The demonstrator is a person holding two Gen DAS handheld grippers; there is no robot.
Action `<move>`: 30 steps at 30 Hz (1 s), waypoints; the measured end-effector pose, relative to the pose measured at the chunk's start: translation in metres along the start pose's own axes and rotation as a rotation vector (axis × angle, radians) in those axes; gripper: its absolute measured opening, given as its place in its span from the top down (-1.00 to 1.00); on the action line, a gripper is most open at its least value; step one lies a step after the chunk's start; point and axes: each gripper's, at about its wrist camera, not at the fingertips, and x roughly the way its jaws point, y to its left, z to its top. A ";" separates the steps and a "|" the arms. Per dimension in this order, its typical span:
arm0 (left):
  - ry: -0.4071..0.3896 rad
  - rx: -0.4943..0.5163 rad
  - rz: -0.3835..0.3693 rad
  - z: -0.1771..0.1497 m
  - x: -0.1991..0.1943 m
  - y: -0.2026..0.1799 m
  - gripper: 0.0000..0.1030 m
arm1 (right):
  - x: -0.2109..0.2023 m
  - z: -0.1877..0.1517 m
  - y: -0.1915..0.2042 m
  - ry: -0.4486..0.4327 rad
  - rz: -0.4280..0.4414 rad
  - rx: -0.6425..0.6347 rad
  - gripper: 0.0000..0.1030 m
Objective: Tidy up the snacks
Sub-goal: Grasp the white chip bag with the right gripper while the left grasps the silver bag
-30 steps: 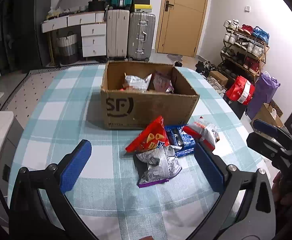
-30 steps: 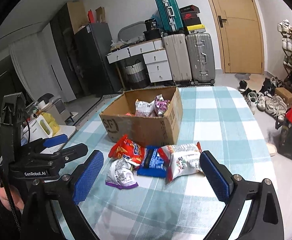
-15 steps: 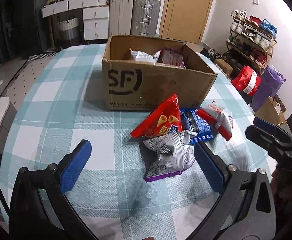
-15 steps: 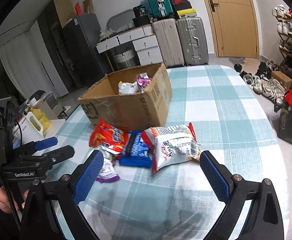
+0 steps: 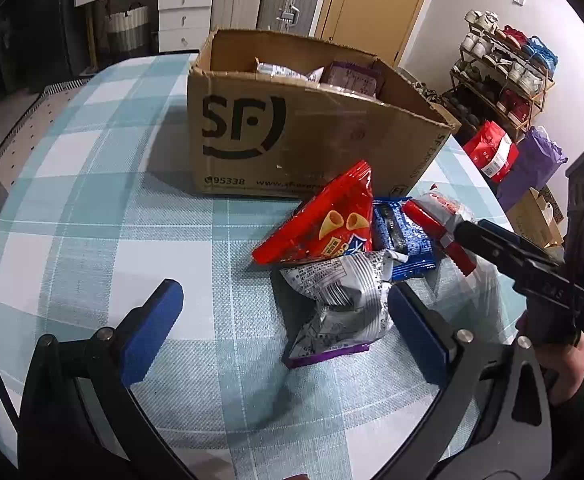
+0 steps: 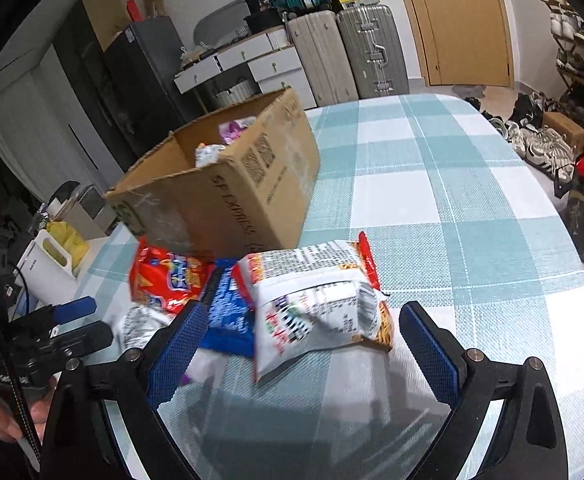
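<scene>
An open cardboard box (image 5: 292,136) with two snack bags inside stands on the checked table; it also shows in the right wrist view (image 6: 227,196). In front of it lies a pile: a red chip bag (image 5: 324,224), a blue packet (image 5: 404,240), a silver and purple bag (image 5: 340,304) and a white and red bag (image 6: 316,300). My left gripper (image 5: 283,324) is open, just short of the silver bag. My right gripper (image 6: 304,348) is open, its fingers on either side of the white and red bag's near end.
The table's right edge (image 6: 564,240) drops to a floor with shoes and bags. Suitcases (image 6: 352,52) and drawers stand at the far wall. A white appliance (image 6: 51,256) sits off the table's left side.
Both grippers have moved forward and down toward the snack pile. The bags and the box look larger and closer. Both grippers stay open.
</scene>
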 end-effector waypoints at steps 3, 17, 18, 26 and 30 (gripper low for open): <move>0.015 0.004 0.003 0.004 0.011 0.000 -0.97 | 0.011 0.005 -0.005 0.004 -0.008 -0.002 -0.91; 0.055 -0.003 -0.027 0.011 0.039 -0.001 -0.97 | 0.041 0.015 -0.015 0.040 0.050 0.012 -0.36; 0.055 -0.001 -0.023 0.011 0.038 -0.003 -0.97 | 0.040 0.014 -0.014 0.039 0.051 0.011 -0.32; 0.053 0.000 -0.017 0.010 0.035 -0.006 -0.97 | 0.028 0.009 -0.013 0.023 0.068 0.024 -0.25; 0.067 -0.002 -0.010 0.009 0.037 -0.008 -0.97 | 0.020 0.010 -0.011 0.006 0.078 0.021 -0.25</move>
